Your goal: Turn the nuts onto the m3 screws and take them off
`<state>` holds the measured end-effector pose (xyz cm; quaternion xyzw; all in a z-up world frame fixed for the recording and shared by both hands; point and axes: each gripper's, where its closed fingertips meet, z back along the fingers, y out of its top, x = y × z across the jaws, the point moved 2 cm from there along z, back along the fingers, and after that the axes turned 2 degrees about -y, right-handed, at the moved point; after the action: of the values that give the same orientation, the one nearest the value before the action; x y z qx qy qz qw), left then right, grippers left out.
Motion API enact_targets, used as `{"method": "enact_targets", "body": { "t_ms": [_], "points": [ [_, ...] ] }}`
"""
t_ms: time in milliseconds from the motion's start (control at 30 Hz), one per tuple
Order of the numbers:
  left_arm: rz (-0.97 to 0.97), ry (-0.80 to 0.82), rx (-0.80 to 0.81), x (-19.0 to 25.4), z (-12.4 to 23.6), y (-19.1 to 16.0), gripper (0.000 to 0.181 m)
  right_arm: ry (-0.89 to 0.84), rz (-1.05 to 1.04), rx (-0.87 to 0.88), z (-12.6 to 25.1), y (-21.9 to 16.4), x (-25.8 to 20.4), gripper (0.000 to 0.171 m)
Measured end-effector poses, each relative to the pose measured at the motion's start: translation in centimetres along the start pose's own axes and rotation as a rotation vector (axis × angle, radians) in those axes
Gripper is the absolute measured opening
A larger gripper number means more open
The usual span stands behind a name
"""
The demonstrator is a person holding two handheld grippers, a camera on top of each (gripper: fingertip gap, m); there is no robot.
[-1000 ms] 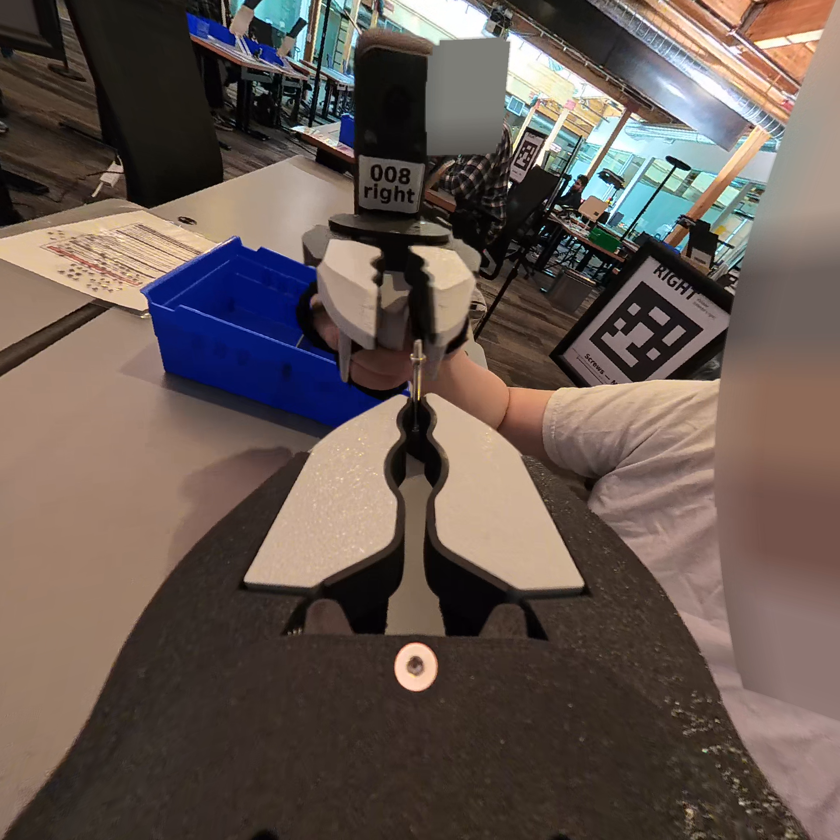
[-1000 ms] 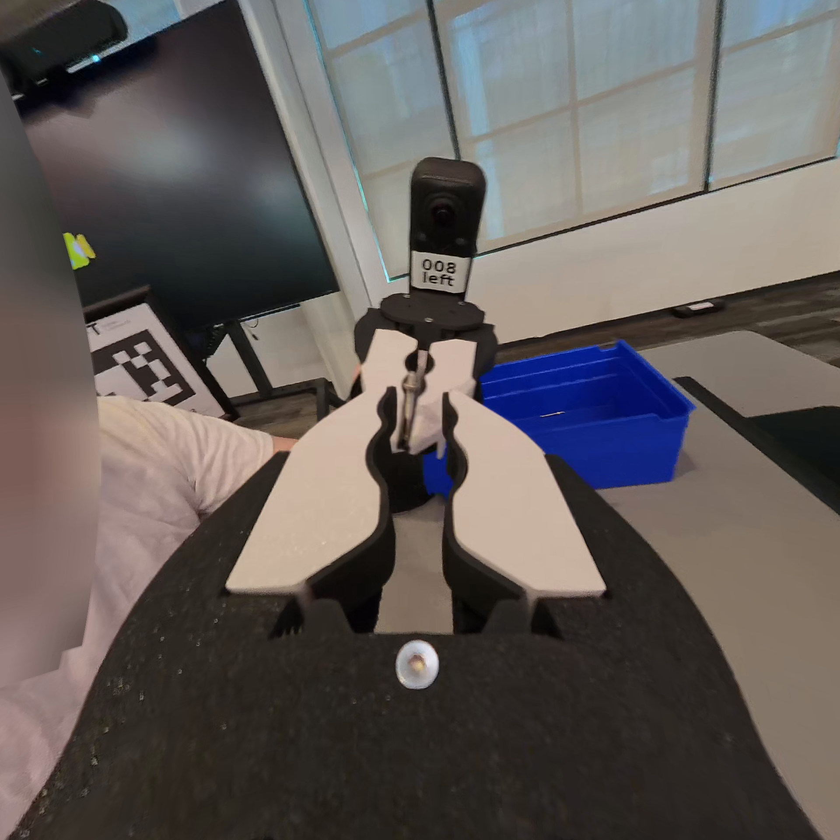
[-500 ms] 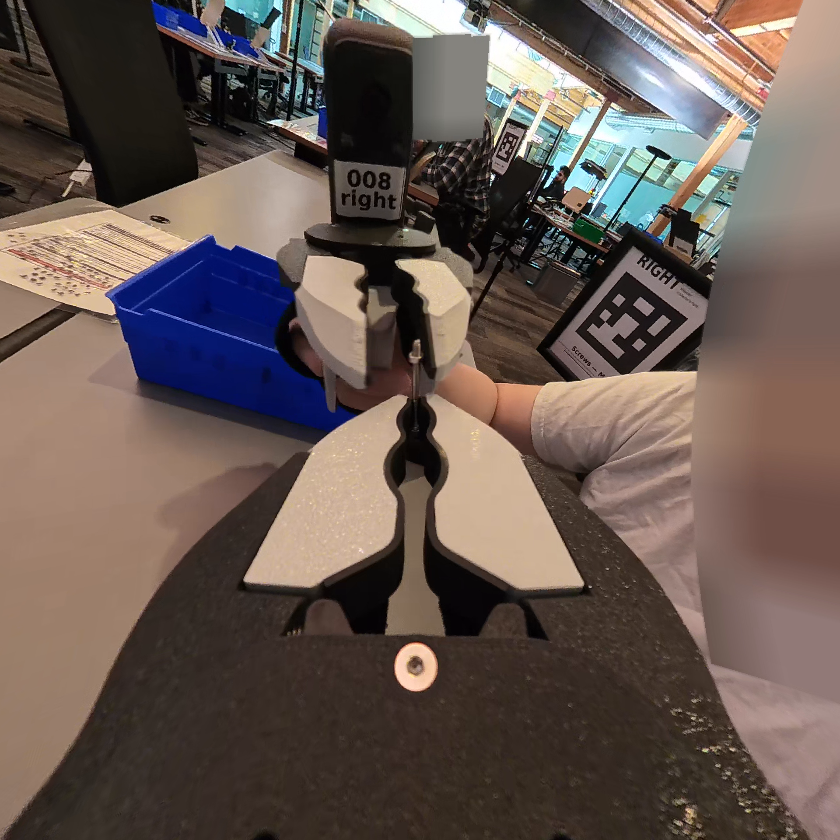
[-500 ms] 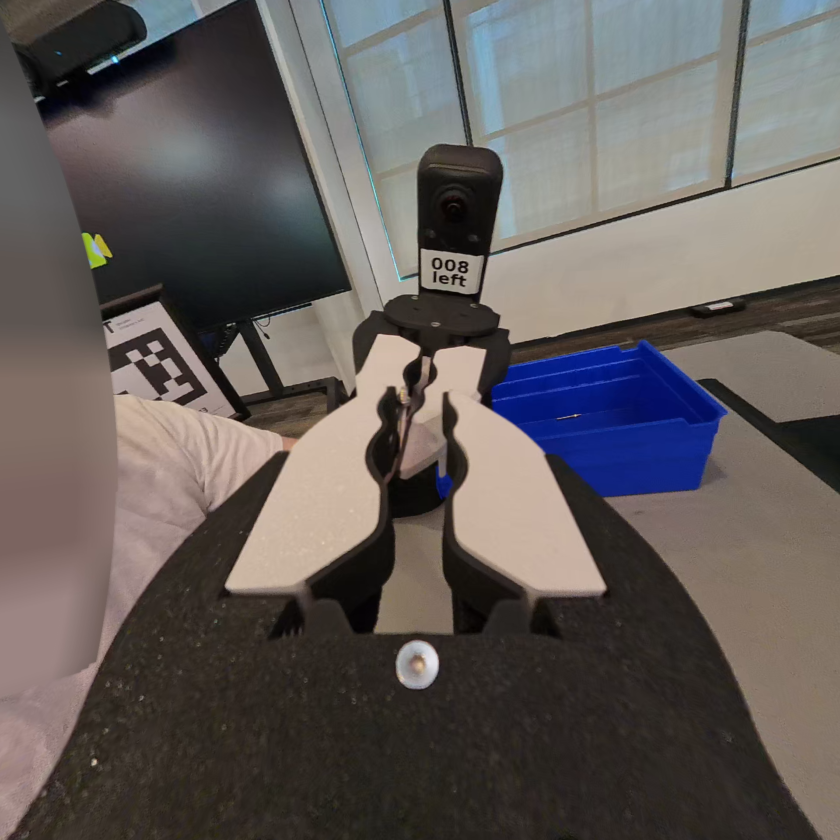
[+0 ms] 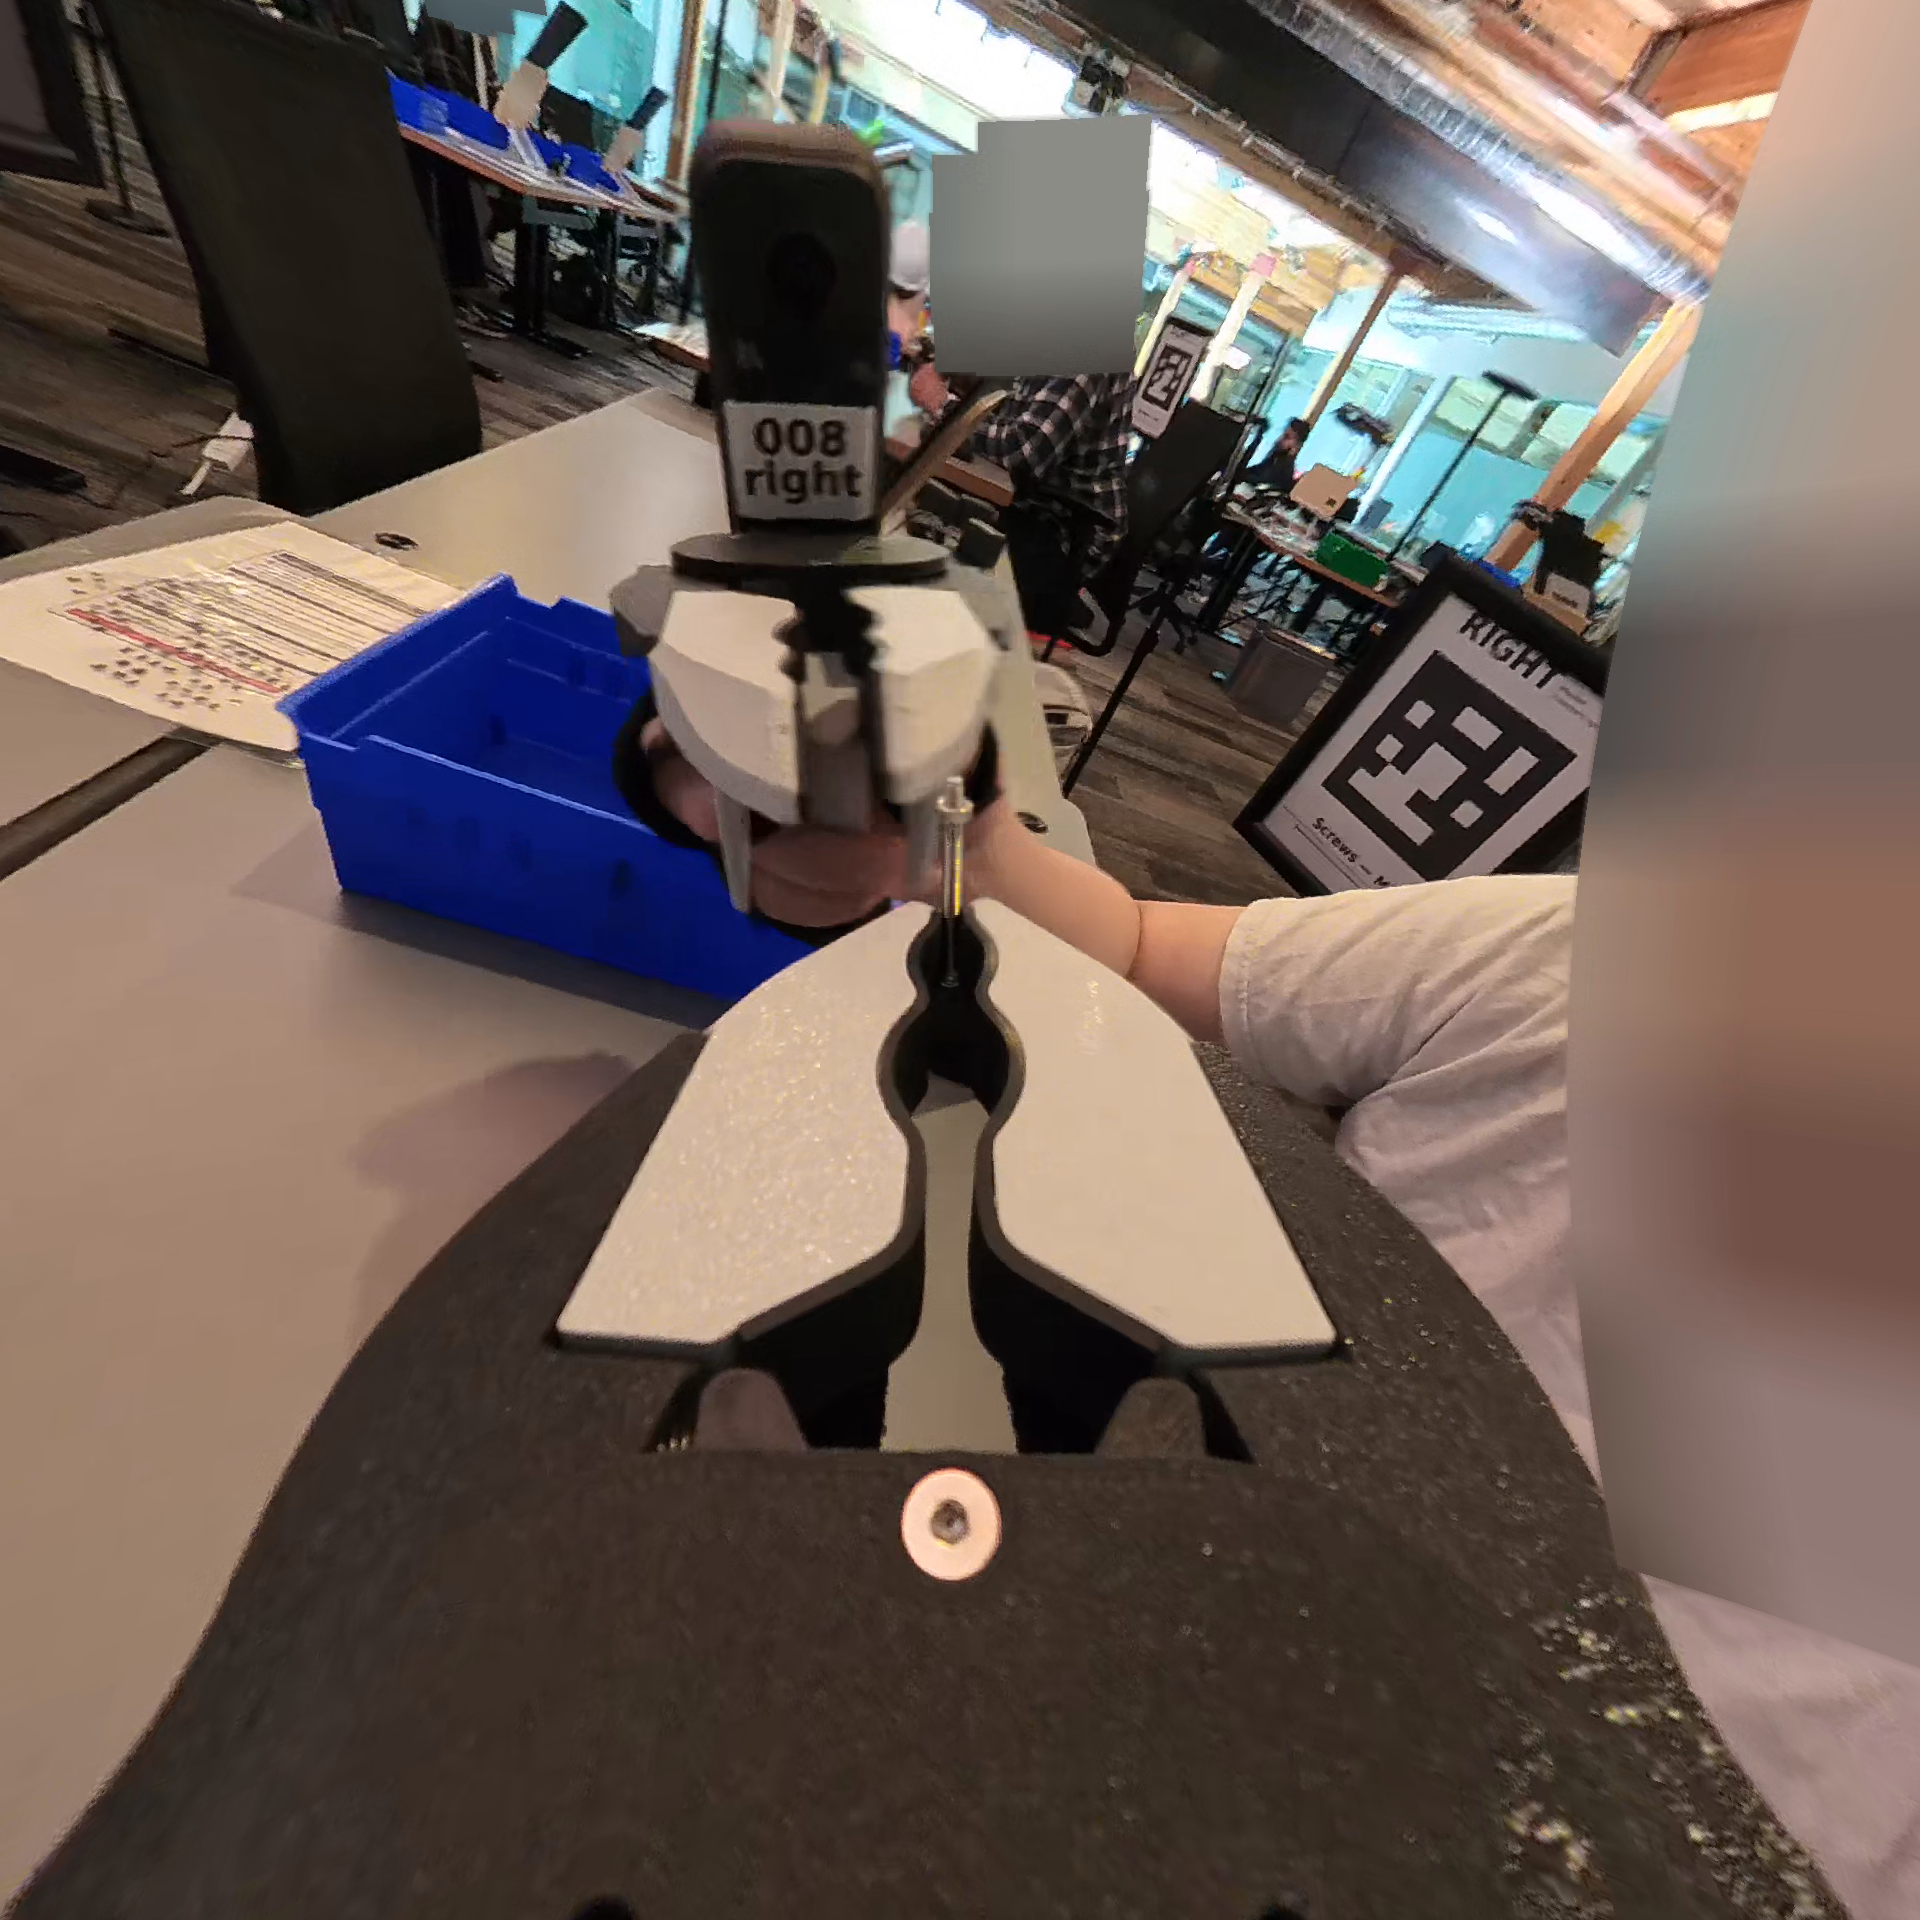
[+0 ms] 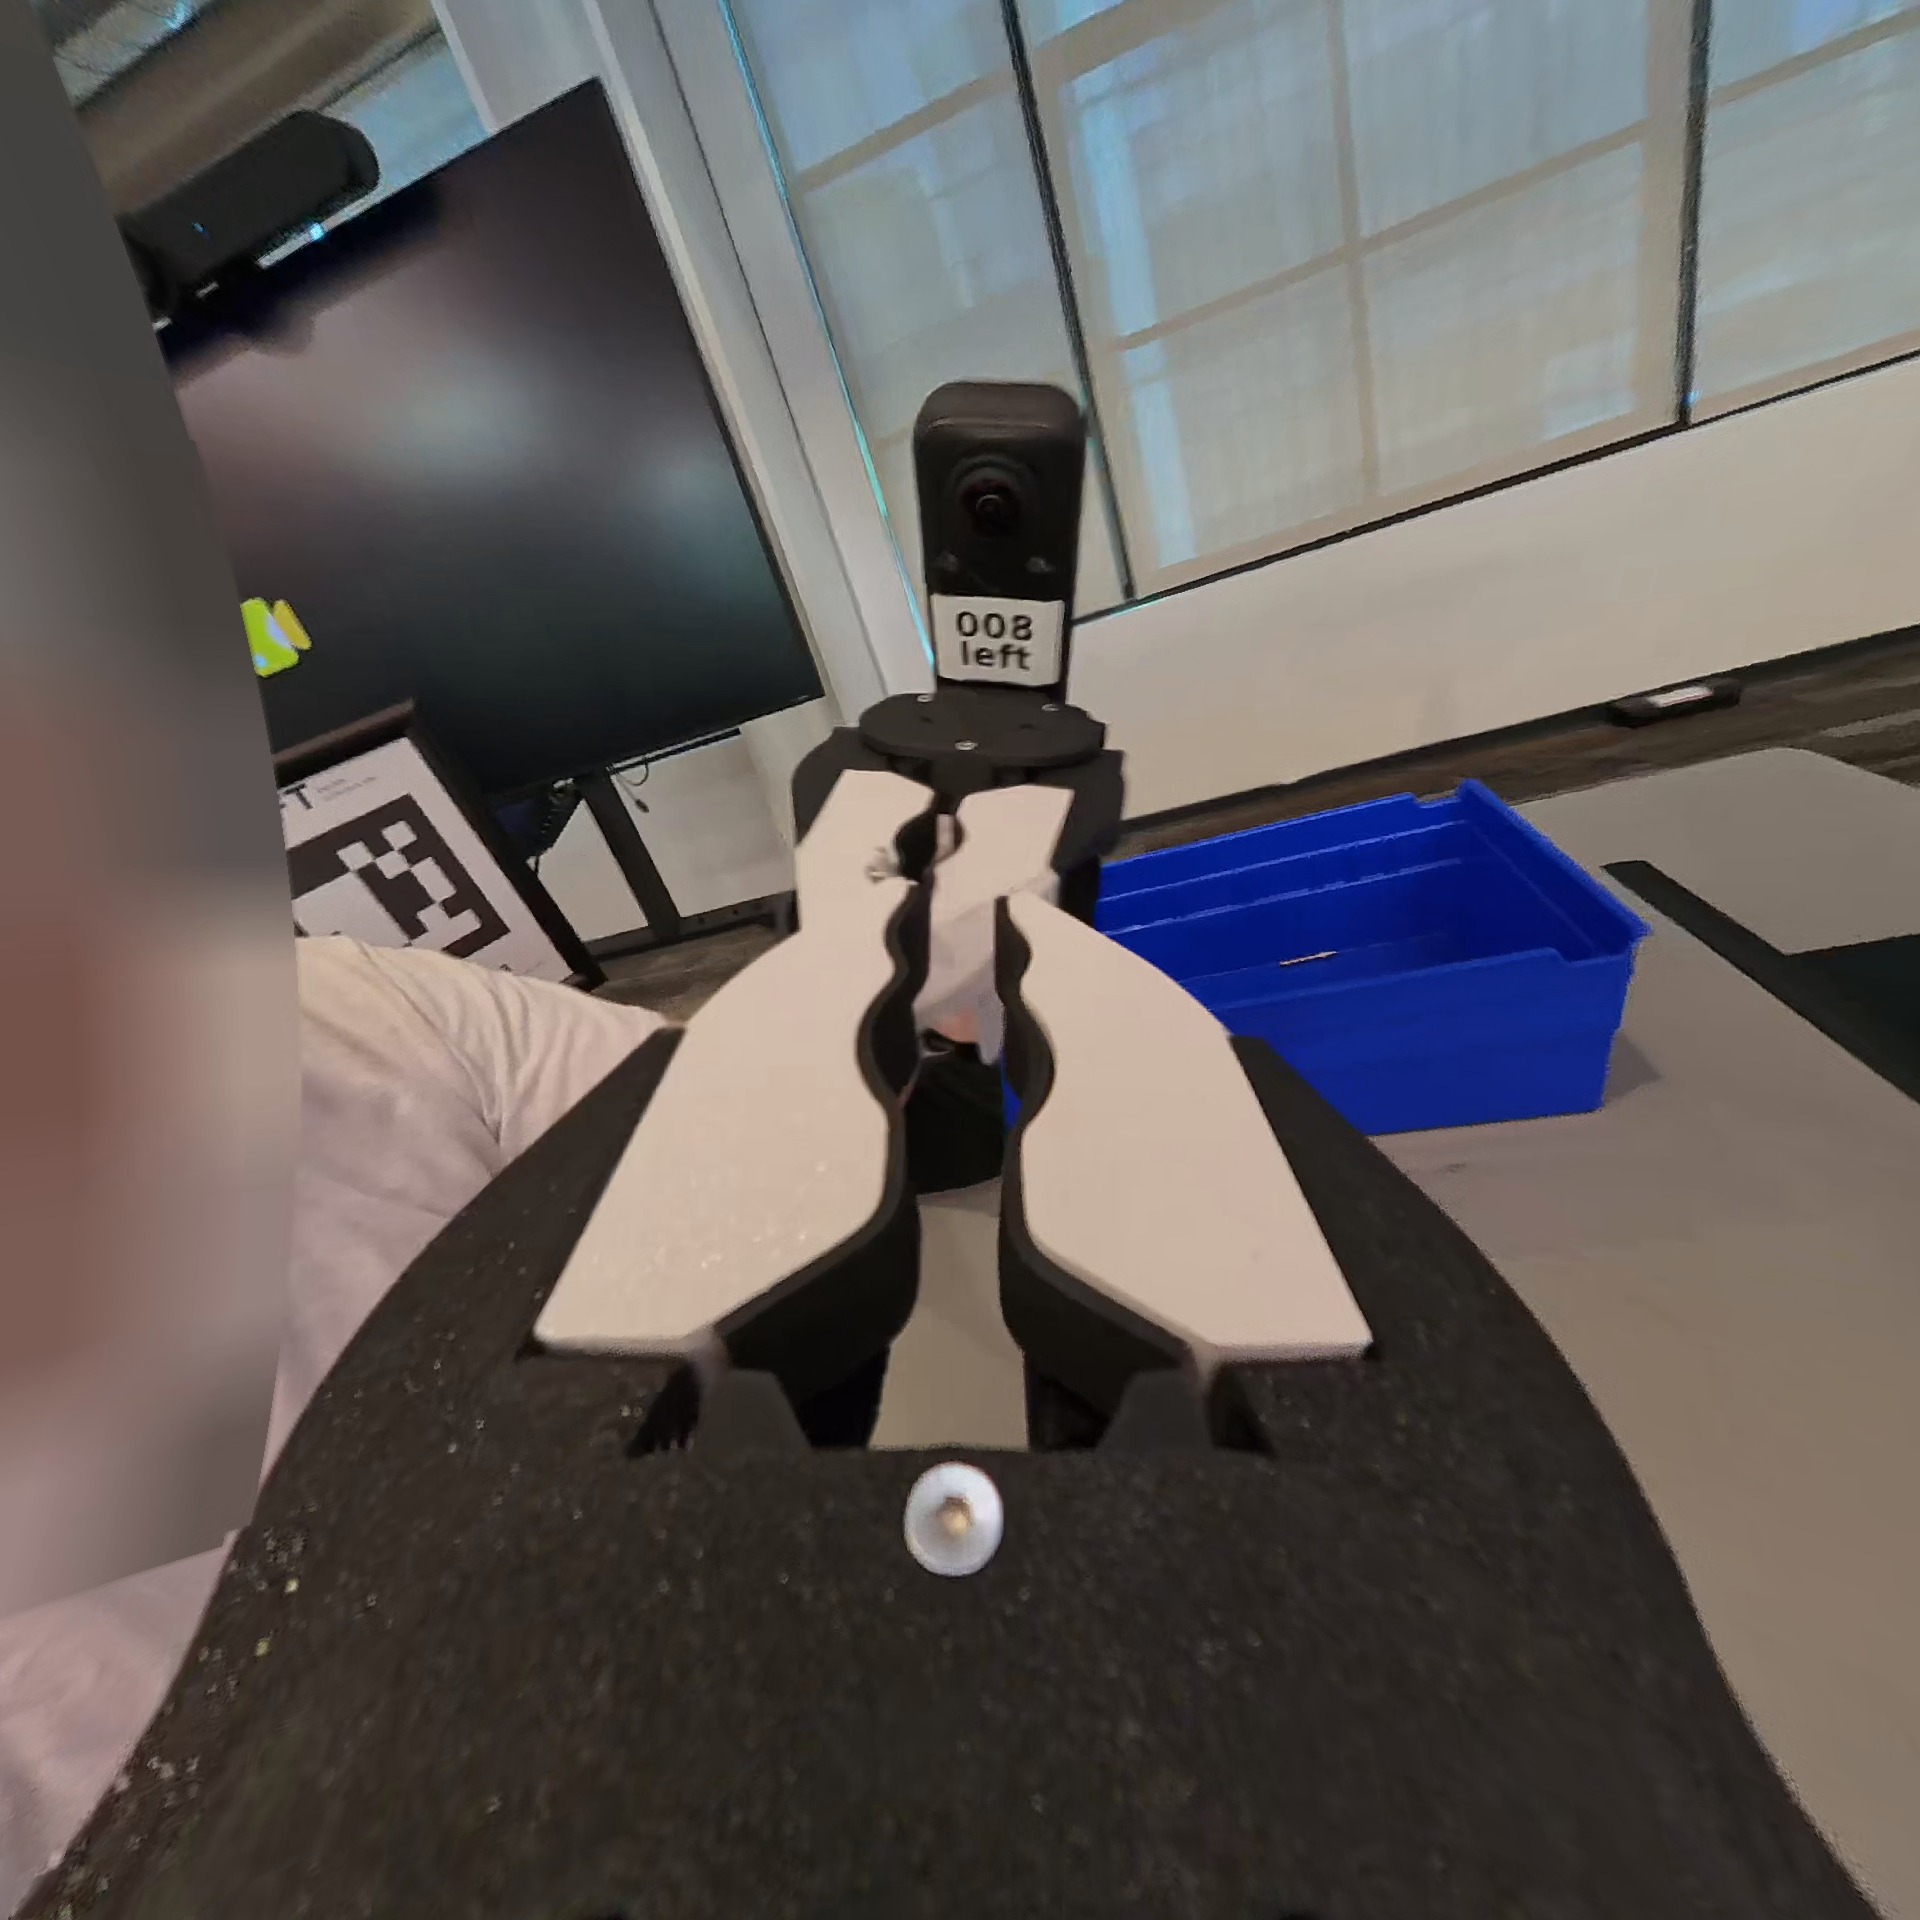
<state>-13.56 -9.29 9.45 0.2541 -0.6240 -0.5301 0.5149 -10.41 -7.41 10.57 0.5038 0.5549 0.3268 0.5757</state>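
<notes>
My left gripper (image 5: 951, 920) is shut on a thin m3 screw (image 5: 950, 868) that sticks out past its tips. A small nut (image 5: 954, 805) sits near the screw's far end. My right gripper (image 6: 958, 909) faces it with its fingers apart, holding nothing. In the left wrist view the right gripper (image 5: 826, 862) has one fingertip (image 5: 920, 847) just left of the nut. In the right wrist view the screw end (image 6: 881, 864) is blurred, beside my left finger (image 6: 904, 904). The left gripper (image 6: 935, 847) is close behind.
A blue bin (image 5: 468, 769) stands on the grey table (image 5: 156, 1039) behind the grippers; it also shows in the right wrist view (image 6: 1403, 987). A printed sheet (image 5: 208, 623) lies far left. A person's white sleeve (image 5: 1403, 997) and a marker sign (image 5: 1455, 769) are nearby. My left and right fingertips are right by each other.
The right gripper has shifted sideways off the screw, so the nut now sits beside its finger instead of between the fingers. The left gripper still holds the screw.
</notes>
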Motion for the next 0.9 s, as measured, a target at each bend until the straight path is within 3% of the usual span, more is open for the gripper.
{"method": "enact_targets", "body": {
  "t_ms": [333, 400, 633, 900],
  "points": [
    [0.004, -0.028, -0.001, 0.6, -0.4, 0.0, 0.001, 0.015, 0.054, -0.026, -0.8, -0.2, -1.2, 0.023],
    [0.000, -0.037, 0.018, 0.9, 0.0, 0.4, 0.001, 0.026, 0.003, 0.003, 0.0, 0.2, -0.6, 0.013],
    [-0.002, -0.037, -0.003, 0.9, -0.4, 0.0, 0.001, 0.045, 0.061, -0.026, -1.4, -0.3, -2.3, 0.019],
    [-0.015, -0.012, 0.011, 0.8, 0.1, 0.4, 0.001, 0.072, 0.010, 0.021, -0.1, 0.6, -1.5, 0.018]
  ]
}}
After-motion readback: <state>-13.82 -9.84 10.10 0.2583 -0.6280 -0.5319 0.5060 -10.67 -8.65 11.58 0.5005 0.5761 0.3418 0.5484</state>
